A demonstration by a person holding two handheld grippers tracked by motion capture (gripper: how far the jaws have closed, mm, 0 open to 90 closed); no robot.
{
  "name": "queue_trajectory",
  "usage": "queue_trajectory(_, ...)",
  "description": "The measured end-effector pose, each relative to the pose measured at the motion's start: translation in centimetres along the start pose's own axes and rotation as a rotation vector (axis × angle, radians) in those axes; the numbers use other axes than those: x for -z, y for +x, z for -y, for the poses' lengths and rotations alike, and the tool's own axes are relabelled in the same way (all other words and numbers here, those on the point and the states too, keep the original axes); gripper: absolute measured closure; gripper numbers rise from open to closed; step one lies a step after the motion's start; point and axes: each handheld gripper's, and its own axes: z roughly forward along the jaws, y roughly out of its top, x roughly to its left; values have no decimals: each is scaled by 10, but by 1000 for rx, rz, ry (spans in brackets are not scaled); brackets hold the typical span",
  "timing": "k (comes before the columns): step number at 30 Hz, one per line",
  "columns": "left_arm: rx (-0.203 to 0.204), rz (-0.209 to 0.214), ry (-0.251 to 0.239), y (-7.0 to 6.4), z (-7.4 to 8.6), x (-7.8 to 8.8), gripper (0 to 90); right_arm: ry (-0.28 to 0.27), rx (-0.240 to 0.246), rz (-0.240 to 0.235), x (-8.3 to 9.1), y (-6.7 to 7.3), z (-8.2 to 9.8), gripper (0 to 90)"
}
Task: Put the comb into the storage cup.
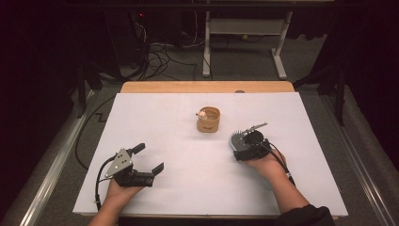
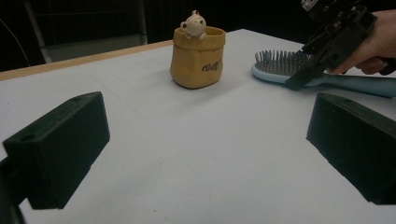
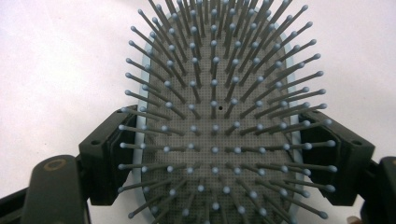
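Landmark: yellow pouch-shaped cup (image 1: 208,120), standing upright on the white table sheet (image 1: 188,188), with a small bear figure (image 1: 202,114) at its rim.

Hairbrush: light blue paddle brush (image 3: 219,116) with grey bristles, lying on the sheet just to the right of the cup and nearer the person, bristles facing up. In the left gripper view the brush head (image 2: 280,65) sits right of the cup, the handle running away from the cup.

Right gripper: (image 1: 248,146) on the near-right side of the cup, held over the brush and pointing down at it. Its own view looks straight onto the bristle pad.

Right jaws: one black jaw at each long edge of the brush head, so the head lies squarely between them. The left-hand jaw sits right against the blue rim; the right-hand jaw is close beside the opposite edge, contact hidden behind bristles. Jaws part-way open, about the width of the head. Cannot tell whether they press on it.

Left gripper: (image 1: 149,160) well to the near-left of the cup, low over bare sheet, aimed towards the cup.

Left jaws: spread wide, nothing between them, only white sheet showing in the gap.

Hands: left hand (image 1: 120,190) and right hand (image 1: 268,165) each grasp their gripper from the near edge.
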Motion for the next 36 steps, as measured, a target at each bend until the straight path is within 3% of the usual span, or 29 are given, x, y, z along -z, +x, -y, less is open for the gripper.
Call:
queue_trajectory(9,2,-3,-3,0,0,1,0,-4,7,-4,1,0,0,206)
queue_trajectory(14,3,-2,-3,0,0,0,0,-36,4,-5,9,-1,-1,206)
queue_trajectory(22,1,1,-4,0,0,0,0,-144,-13,-32,31,-3,-1,206)
queue_trajectory(36,6,3,-4,0,0,0,0,-310,24,8,48,3,7,206)
